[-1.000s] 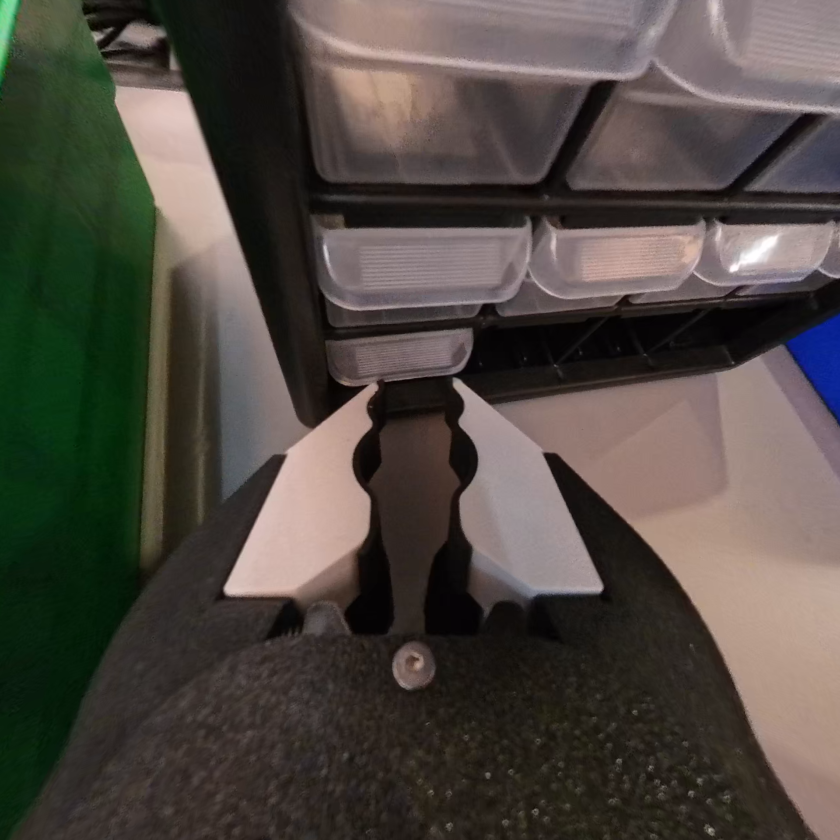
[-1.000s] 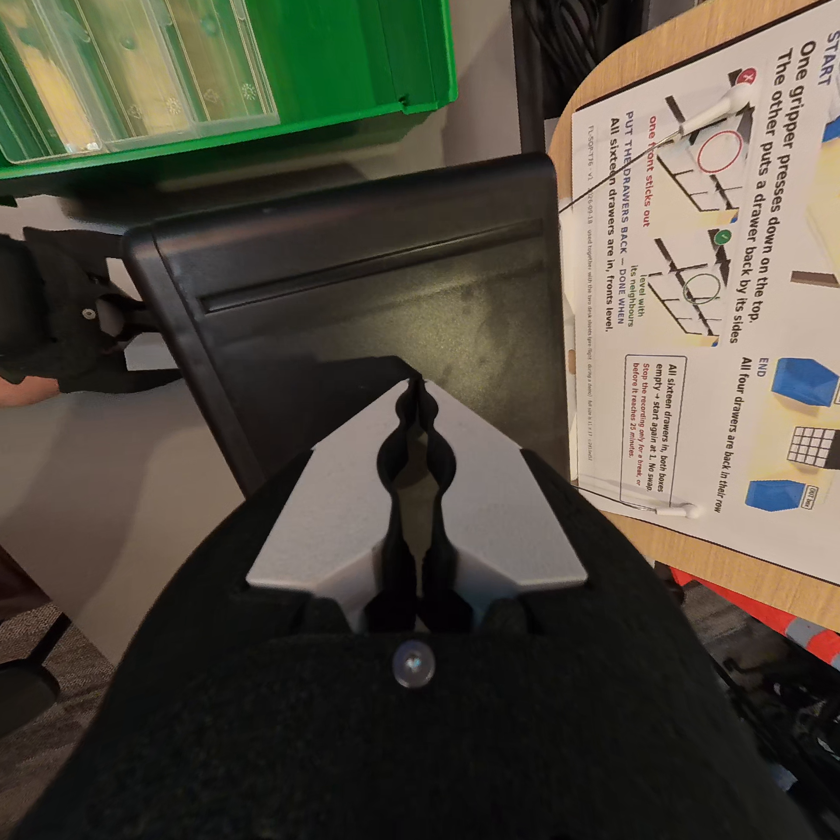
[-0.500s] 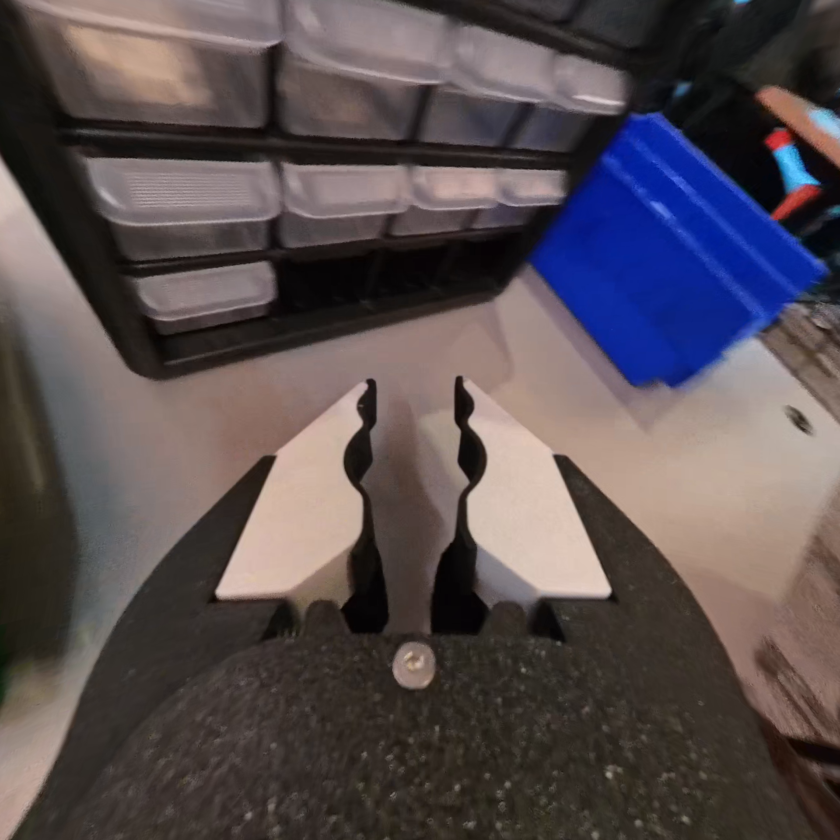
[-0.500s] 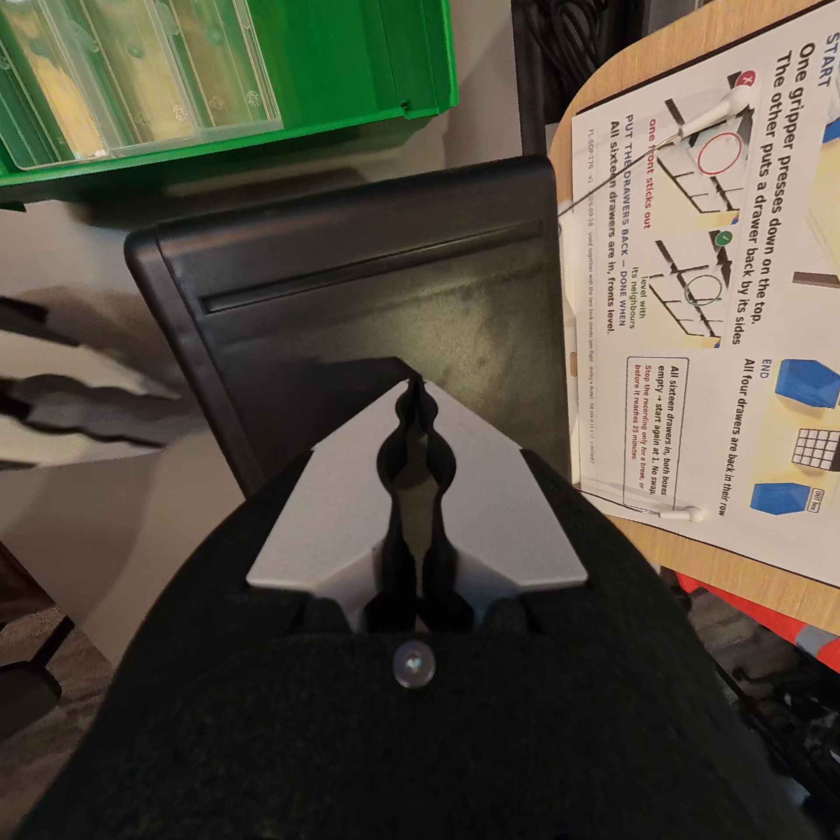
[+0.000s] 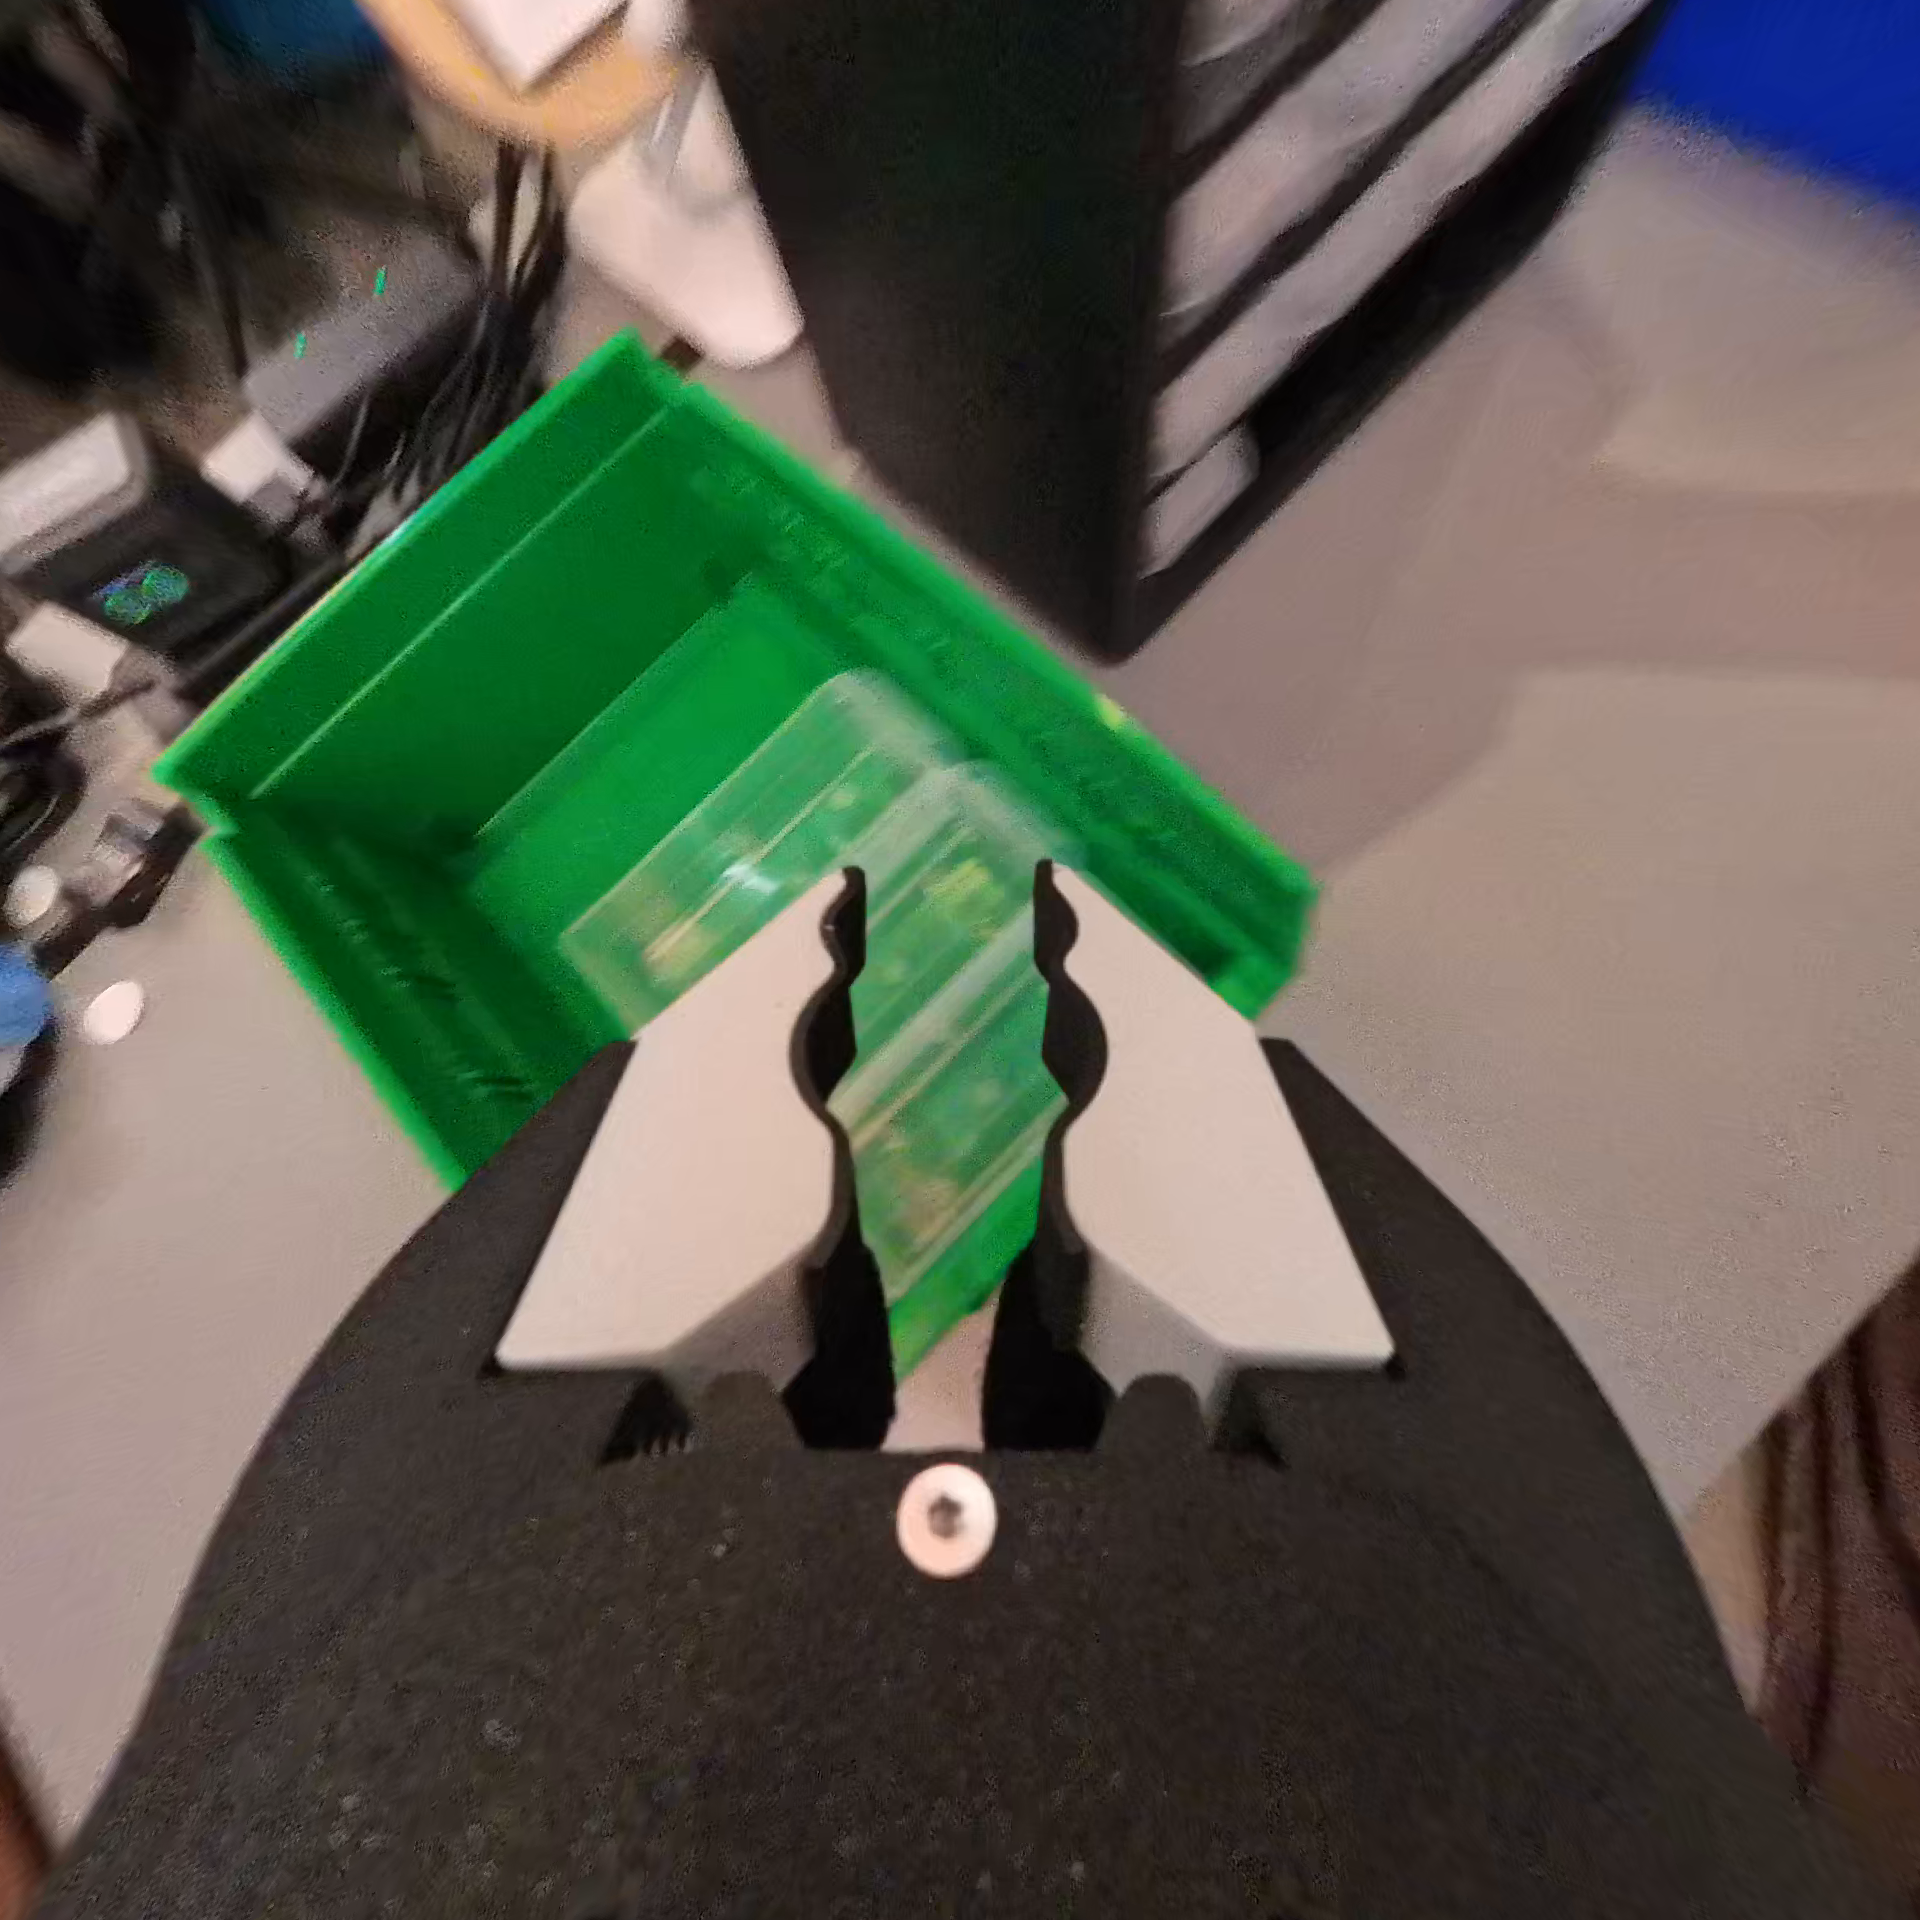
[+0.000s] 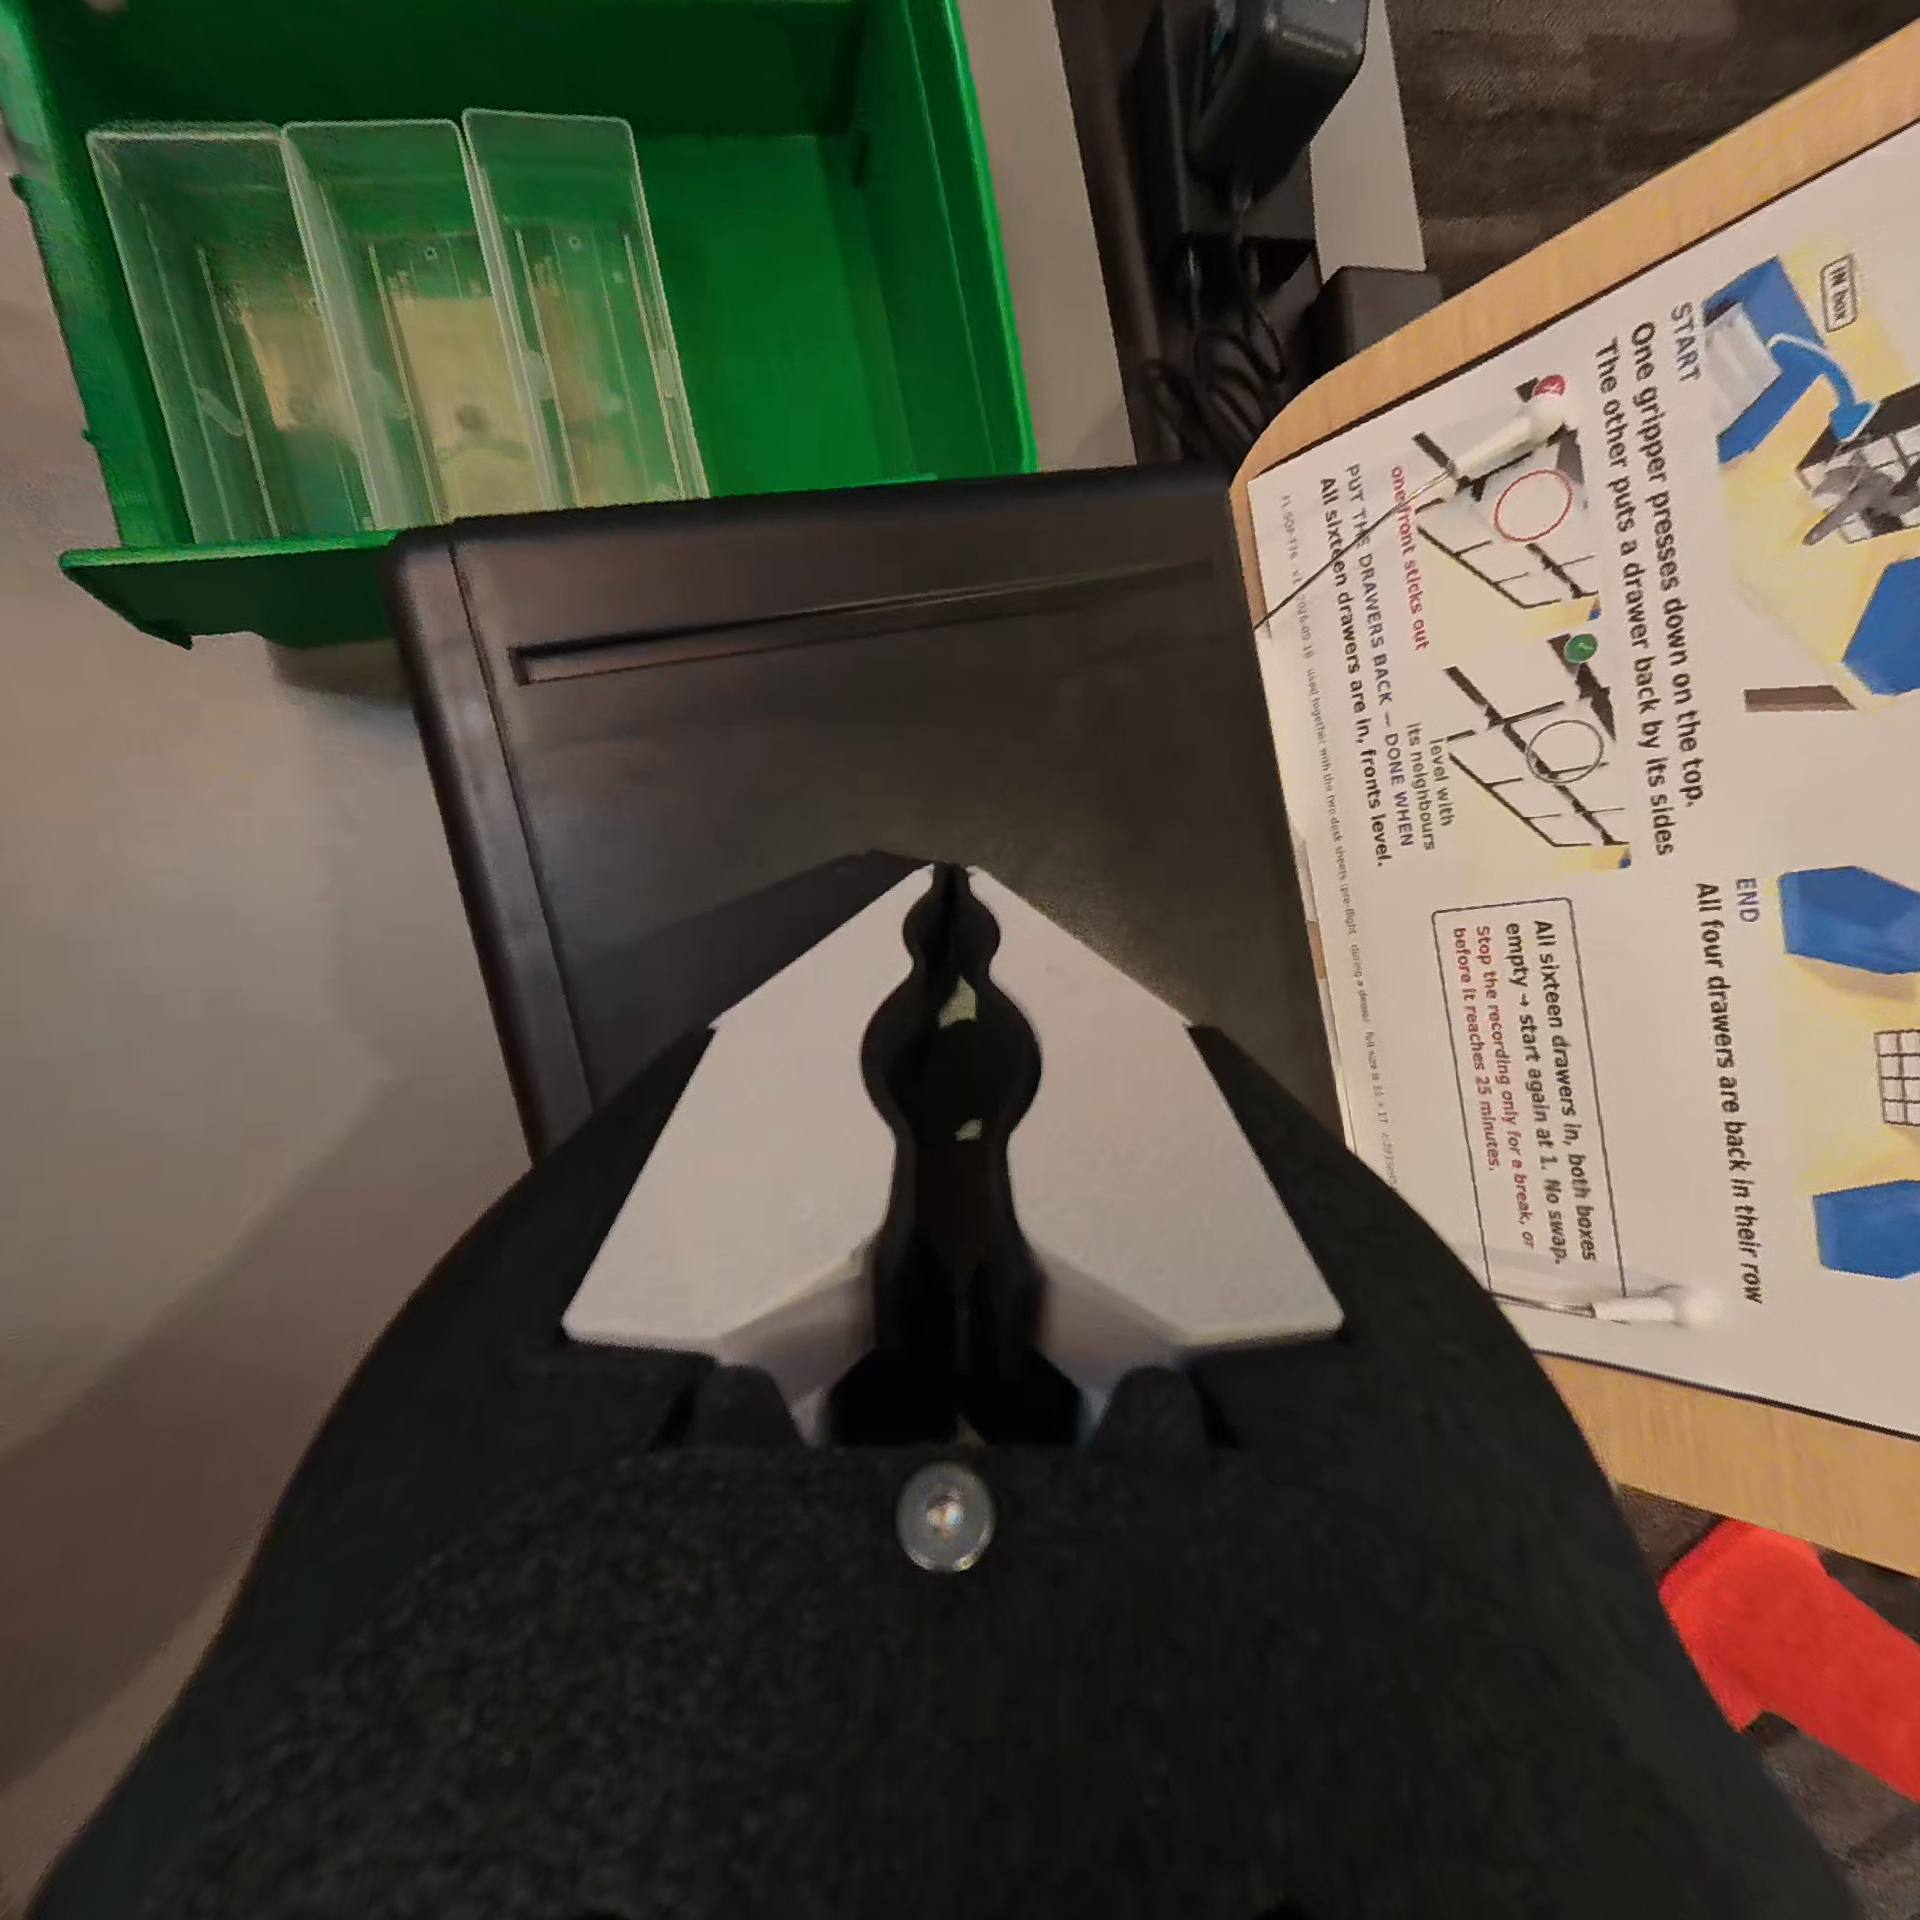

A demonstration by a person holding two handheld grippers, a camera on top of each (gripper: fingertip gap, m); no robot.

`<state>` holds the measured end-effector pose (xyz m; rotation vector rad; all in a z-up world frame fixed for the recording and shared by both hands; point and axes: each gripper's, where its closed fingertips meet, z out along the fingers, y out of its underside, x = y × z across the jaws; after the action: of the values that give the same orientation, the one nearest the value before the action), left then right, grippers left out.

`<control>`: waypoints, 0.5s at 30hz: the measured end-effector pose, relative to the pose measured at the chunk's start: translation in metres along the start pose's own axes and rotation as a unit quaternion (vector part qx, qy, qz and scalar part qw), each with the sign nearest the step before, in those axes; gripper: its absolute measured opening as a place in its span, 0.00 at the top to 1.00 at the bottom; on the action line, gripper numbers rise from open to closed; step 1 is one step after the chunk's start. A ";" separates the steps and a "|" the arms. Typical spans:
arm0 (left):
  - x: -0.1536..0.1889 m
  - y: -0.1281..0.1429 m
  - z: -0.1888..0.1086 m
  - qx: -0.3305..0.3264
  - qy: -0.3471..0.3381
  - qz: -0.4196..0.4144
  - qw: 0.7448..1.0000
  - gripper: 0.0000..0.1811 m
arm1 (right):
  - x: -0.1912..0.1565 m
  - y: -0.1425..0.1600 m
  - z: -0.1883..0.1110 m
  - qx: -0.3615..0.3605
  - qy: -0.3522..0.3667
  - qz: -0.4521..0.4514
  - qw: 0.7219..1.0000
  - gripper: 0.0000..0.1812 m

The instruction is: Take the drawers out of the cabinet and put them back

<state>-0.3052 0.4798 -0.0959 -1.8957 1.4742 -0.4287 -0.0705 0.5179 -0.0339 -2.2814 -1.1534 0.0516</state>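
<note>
- Cabinet [image 6: 831,748], black, stood on the pale table [image 6: 208,935]; my right-wrist camera looked down on its flat top, and the left-wrist camera caught its side and a blurred strip of clear drawer fronts [image 5: 1226,343].
- Green bin [image 6: 790,260] sat just beside the cabinet on the table, open side up.
- Printed instruction sheet [image 6: 1558,831] lay on a wooden board [image 6: 1714,1475] at the cabinet's other side.
- Drawers [image 6: 384,322]: I counted three clear ones lying side by side in the bin, out of the cabinet.
- Right gripper [image 6: 948,883] was over the cabinet top, tips pressed together with nothing between them. I could not tell whether it touched the top.
- Left gripper [image 5: 948,883] hung above the bin, fingers spread apart and empty; the drawers showed through the gap. That view was motion-blurred.
</note>
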 end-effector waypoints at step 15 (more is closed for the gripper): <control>-0.091 0.061 0.137 -0.336 0.177 0.188 0.906 0.75 | 0.000 0.001 0.000 0.004 0.047 0.026 0.999 1.00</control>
<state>-0.2901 0.6017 -0.2212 -2.0158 2.4149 -0.0733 -0.0698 0.5178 -0.0338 -2.2819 -1.0435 -0.0310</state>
